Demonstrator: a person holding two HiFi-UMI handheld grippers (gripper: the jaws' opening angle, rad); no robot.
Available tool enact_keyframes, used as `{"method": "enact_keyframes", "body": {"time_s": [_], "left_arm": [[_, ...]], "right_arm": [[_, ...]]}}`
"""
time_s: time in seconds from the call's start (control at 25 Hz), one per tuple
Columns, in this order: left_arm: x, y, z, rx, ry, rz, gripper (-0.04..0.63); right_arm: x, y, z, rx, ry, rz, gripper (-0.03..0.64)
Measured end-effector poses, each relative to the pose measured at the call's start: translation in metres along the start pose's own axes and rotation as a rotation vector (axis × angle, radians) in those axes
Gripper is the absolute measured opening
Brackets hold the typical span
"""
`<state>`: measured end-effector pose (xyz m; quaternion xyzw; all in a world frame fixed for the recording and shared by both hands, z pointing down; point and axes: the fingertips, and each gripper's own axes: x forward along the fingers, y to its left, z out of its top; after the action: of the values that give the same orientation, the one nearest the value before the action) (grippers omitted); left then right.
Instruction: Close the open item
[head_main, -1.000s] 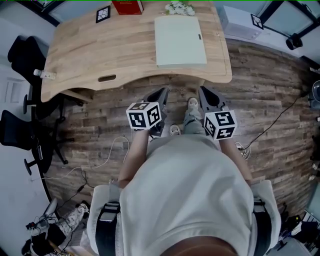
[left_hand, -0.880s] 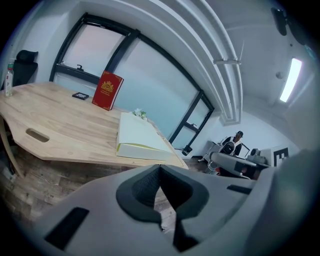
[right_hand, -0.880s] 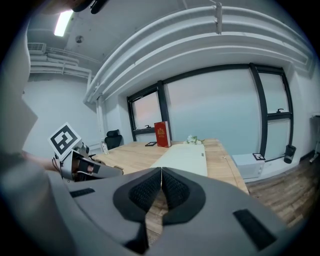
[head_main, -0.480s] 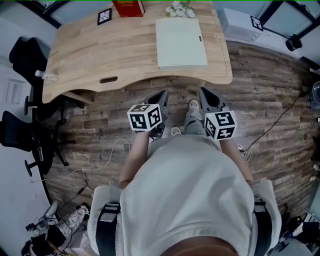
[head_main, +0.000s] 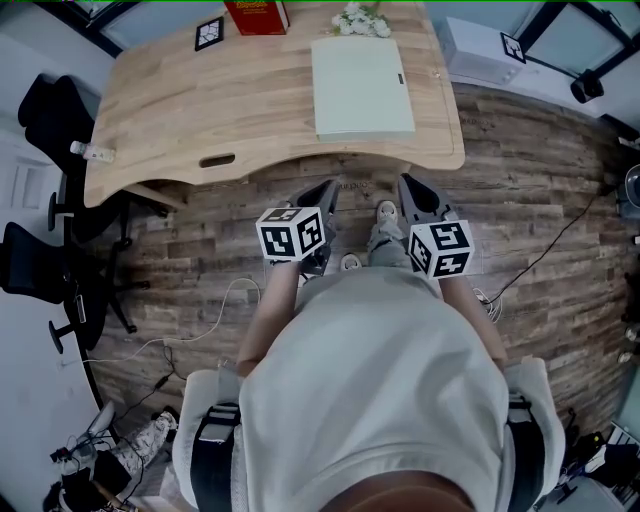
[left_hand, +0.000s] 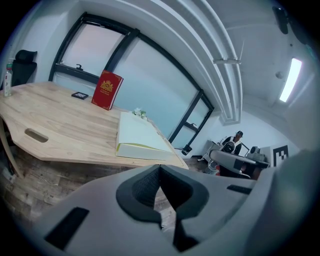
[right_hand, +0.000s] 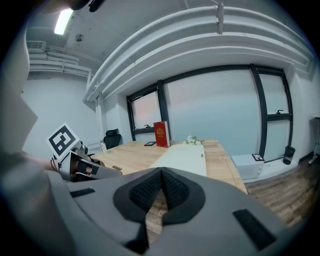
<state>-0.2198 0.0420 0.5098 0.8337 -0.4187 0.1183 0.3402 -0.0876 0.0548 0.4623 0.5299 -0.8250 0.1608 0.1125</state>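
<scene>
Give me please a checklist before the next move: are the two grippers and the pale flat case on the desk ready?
1. Left gripper empty: ok, jaws together, nothing between them.
2. Right gripper empty: ok, jaws together, nothing between them.
3. Grippers at the desk: not ok, both hang over the floor before its near edge.
4. Pale case open: cannot tell; its cover looks flat down.
5. Near side of the case free: ok; the red book and flowers are behind it.
</scene>
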Motion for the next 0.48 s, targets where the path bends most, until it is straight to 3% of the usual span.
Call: {"method": "enact_keyframes", "body": {"time_s": [0.48], "left_arm": [[0.005,0.01,0.008,-0.086,-0.006,-0.002,0.02]], "right_arm": [[0.004,-0.014,0.007,0.01,0.01,-0.014,0.018]]}}
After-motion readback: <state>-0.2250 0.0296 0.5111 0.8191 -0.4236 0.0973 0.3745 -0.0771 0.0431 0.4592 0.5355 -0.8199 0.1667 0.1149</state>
